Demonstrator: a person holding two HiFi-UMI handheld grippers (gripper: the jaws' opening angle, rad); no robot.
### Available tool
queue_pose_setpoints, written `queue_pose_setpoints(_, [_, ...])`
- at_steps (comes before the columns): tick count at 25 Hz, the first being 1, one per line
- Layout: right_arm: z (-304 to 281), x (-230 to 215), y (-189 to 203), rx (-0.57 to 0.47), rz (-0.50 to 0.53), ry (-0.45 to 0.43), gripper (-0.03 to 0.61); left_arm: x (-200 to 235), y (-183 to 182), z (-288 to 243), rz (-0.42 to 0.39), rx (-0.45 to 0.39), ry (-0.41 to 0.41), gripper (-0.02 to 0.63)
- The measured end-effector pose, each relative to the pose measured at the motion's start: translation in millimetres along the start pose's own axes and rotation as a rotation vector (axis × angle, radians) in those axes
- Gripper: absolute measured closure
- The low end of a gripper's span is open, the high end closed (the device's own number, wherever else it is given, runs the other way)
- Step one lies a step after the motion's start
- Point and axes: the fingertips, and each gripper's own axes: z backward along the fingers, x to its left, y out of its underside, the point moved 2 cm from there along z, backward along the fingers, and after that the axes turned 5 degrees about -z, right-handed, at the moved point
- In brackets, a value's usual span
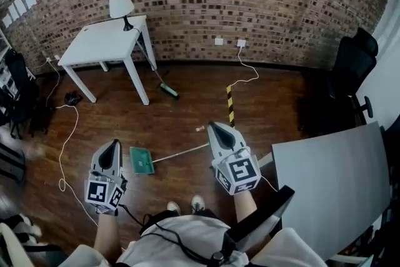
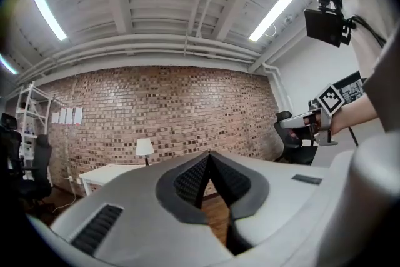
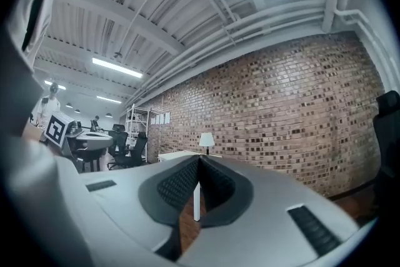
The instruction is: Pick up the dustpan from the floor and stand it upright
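Grey tapered shells are seen on the left gripper (image 1: 115, 144) and right gripper (image 1: 214, 127), each capped by a white cube (image 1: 239, 173) printed with black square markers. Black ribbed pads (image 2: 189, 181) line the jaws, and slotted vents (image 2: 94, 228) are cut into the shells. At the frame's lower centre a white top (image 1: 156, 248) is worn, crossed by a black cable (image 1: 177, 243), with light shoes (image 1: 197, 202).

The room is lit from above by ceiling tube lights (image 2: 278, 6), blown out to white glare. Fisheye bending and darkened corners are seen in every view; the wooden floor (image 1: 181, 128) is rendered dim.
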Motion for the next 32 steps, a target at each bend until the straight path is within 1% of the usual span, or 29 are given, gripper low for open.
queue_pose_setpoints(3, [-12, 1, 1, 0.0, -0.009, 0.008, 0.595, 9, 5, -8, 0.009, -0.008, 0.017, 0.615])
queue_pose_setpoints(10, [-34, 17, 1, 0.01, -0.012, 0.027, 0.595, 42, 15, -12, 0.004, 0.005, 0.011, 0.615])
queue_pose_setpoints(12, [-39, 19, 0, 0.013, -0.021, 0.03, 0.595, 48, 18, -14, 0.011, 0.016, 0.021, 0.615])
queue_pose_setpoints(15, [-47, 23, 1, -0.012, -0.071, 0.028, 0.595, 49, 31, -19, 0.012, 0.045, 0.095, 0.615])
queue_pose_setpoints(17, [-52, 28, 4, -0.017, -0.094, 0.017, 0.546, 46, 38, -19, 0.019, 0.049, 0.149, 0.617])
queue_pose_setpoints(18, [-54, 31, 7, -0.011, -0.098, 0.006, 0.545, 46, 41, -18, 0.026, 0.053, 0.17, 0.606])
queue_pose_setpoints(20, [-59, 38, 13, -0.001, -0.11, -0.013, 0.545, 48, 49, -17, 0.037, 0.07, 0.2, 0.532])
queue_pose_setpoints(23, [-68, 41, 26, 0.026, -0.141, -0.006, 0.536, 57, 67, -21, 0.031, 0.121, 0.24, 0.478])
queue_pose_setpoints(25, [-77, 42, 41, 0.069, -0.155, -0.007, 0.465, 64, 85, -28, 0.012, 0.168, 0.271, 0.472])
queue_pose_setpoints(26, [-82, 42, 52, 0.094, -0.159, -0.007, 0.442, 67, 96, -31, 0.003, 0.194, 0.29, 0.472])
queue_pose_setpoints(29, [-94, 30, 84, 0.157, -0.177, 0.014, 0.439, 66, 136, -44, -0.016, 0.271, 0.362, 0.472])
queue_pose_setpoints(31, [-101, 14, 105, 0.183, -0.203, 0.039, 0.405, 60, 163, -57, -0.014, 0.309, 0.412, 0.472])
queue_pose_setpoints(32, [-106, 6, 116, 0.19, -0.224, 0.052, 0.405, 58, 176, -63, -0.009, 0.327, 0.432, 0.472])
